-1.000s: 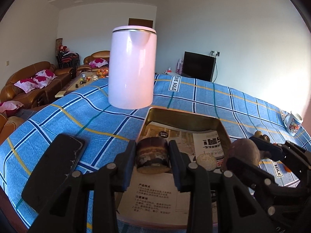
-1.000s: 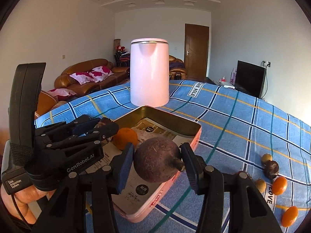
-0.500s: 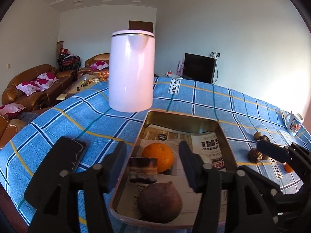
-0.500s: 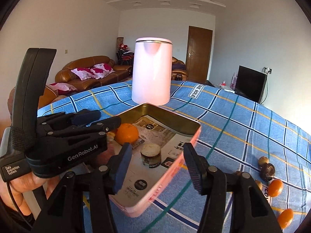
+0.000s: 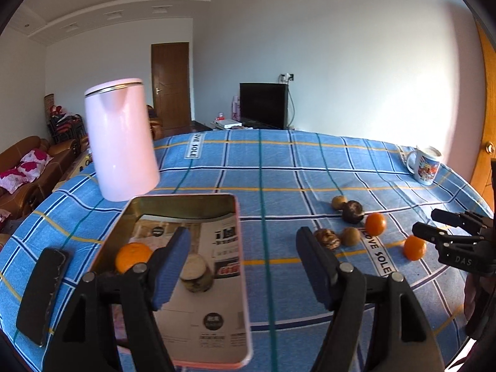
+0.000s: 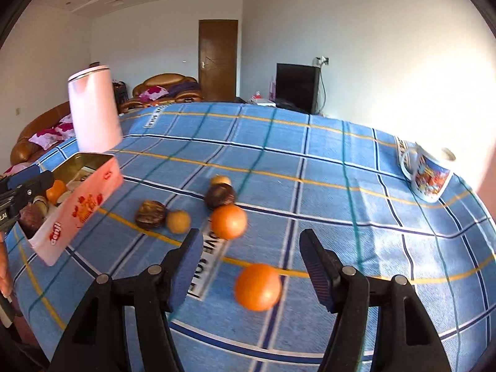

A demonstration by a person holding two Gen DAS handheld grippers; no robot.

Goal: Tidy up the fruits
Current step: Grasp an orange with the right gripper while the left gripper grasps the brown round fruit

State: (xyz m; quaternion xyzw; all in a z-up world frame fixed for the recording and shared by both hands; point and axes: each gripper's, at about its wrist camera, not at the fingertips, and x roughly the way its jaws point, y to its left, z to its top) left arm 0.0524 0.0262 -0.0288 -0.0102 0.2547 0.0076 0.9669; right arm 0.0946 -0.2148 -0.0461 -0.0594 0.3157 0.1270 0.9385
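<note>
Item, left gripper [image 5: 241, 248]: jaws spread wide, nothing between them, hovering over the right edge of the tin [image 5: 238, 217], judged free for another fruit; item, right gripper [image 6: 249, 254]: jaws likewise wide apart and empty, aimed at the nearest orange [image 6: 258, 286], which lies on the cloth just ahead of the fingers and untouched, probably the next pick; item, tin: shallow rectangular metal box, gilt inside, pink outside with red print, lined with printed paper, serving as the collecting place; contents seen from the left wrist: one orange [image 5: 134, 256] at the left wall and a short round cut piece [image 5: 195, 272], pale on top, dark at the side; the right wrist view suggests a dark reddish fruit as well, partly hidden; item, loose fruit still on the tablecloth [image 6: 310, 186], well apart from the tin: second orange [image 6: 228, 221], smooth and round; dark wrinkled fruit [image 6: 151, 214] touching a small tan ball [image 6: 178, 221]; dark round fruit [image 6: 220, 195] with a small pale one [image 6: 220, 180] just behind; item, cloth: blue check with yellow lines, soft, slightly rucked; sundries: pink kettle [image 5: 119, 142] behind the tin, printed mug [image 6: 426, 173] at the far right, black phone [image 5: 42, 291] left of the tin; sorting judged partly done.
</note>
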